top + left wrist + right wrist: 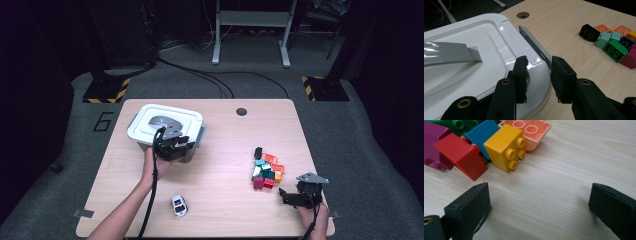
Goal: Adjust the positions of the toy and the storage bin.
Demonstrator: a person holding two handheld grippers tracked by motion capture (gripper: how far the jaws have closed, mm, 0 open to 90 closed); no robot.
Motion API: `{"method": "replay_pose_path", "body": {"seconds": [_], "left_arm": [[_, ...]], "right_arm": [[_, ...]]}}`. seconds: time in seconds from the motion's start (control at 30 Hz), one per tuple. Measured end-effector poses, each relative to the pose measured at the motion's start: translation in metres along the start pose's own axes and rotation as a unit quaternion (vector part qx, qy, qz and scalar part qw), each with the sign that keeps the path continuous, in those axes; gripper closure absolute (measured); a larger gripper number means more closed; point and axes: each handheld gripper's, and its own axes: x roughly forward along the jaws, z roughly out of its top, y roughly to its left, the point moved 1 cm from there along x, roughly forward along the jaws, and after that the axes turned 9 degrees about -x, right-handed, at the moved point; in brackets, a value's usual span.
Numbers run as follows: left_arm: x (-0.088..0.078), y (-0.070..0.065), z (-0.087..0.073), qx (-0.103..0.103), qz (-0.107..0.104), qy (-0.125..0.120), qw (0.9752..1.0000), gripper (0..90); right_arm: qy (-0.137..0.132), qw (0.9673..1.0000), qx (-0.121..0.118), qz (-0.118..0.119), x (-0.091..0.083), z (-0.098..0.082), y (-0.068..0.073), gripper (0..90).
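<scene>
Left claw [539, 75]: clenched on the rounded corner rim of the white plastic lidded box [499, 47], one pad on the lid, the other outside the rim.
Box: directly under and ahead of that claw; grey handle [449, 53] beyond its tips.
Handling: likely stiff, light and glossy, so slippery; the rim lip or handle looks the surest hold.
Right claw [539, 202]: released, nothing between its pads; yellow studded brick [504, 147] just ahead.
Writing: none legible on box or bricks.

Claw [539, 80] clamped on lid corner [537, 75]
</scene>
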Motion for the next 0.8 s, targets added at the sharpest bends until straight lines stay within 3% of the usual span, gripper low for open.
{"method": "replay_pose_path", "body": {"seconds": [0.2, 0.23, 0.37, 0.4, 0.47, 0.67, 0.7, 0.73, 0.8], "left_arm": [[0.003, -0.003, 0.004, 0.000, 0.005, -0.001, 1.0000, 65.5], [0.000, -0.002, 0.005, 0.010, 0.013, -0.003, 0.9999, 65.2], [-0.010, 0.004, 0.007, 0.002, 0.030, -0.017, 0.9994, 45.8], [-0.017, 0.010, 0.007, -0.001, 0.036, -0.027, 0.9990, 45.8], [-0.030, 0.022, 0.008, -0.011, 0.044, -0.033, 0.9984, 34.9], [-0.057, 0.061, 0.004, -0.036, 0.078, -0.047, 0.9952, 21.9], [-0.057, 0.061, 0.004, -0.036, 0.078, -0.047, 0.9952, 20.1], [-0.064, 0.074, 0.001, -0.046, 0.090, -0.043, 0.9939, 18.1], [-0.069, 0.087, -0.001, -0.060, 0.099, -0.040, 0.9925, 15.2]], "right_arm": [[0.000, 1.0000, 0.000, 0.000, 0.000, 0.000, 0.000, 3.0], [0.000, 1.0000, 0.000, 0.000, 0.000, 0.000, 0.000, 3.0], [0.000, 1.0000, 0.003, 0.001, 0.000, 0.000, 0.000, 3.2], [0.000, 1.0000, 0.002, 0.001, 0.000, 0.000, 0.000, 3.3], [0.000, 1.0000, 0.003, 0.001, 0.000, 0.000, 0.000, 3.3], [0.000, 1.0000, 0.002, 0.001, 0.000, 0.000, 0.000, 3.3], [0.000, 1.0000, 0.002, 0.001, 0.000, 0.000, 0.000, 3.3], [0.000, 1.0000, 0.003, 0.001, 0.000, 0.000, 0.000, 3.3], [0.000, 1.0000, 0.002, 0.001, 0.000, 0.000, 0.000, 3.3]]}}
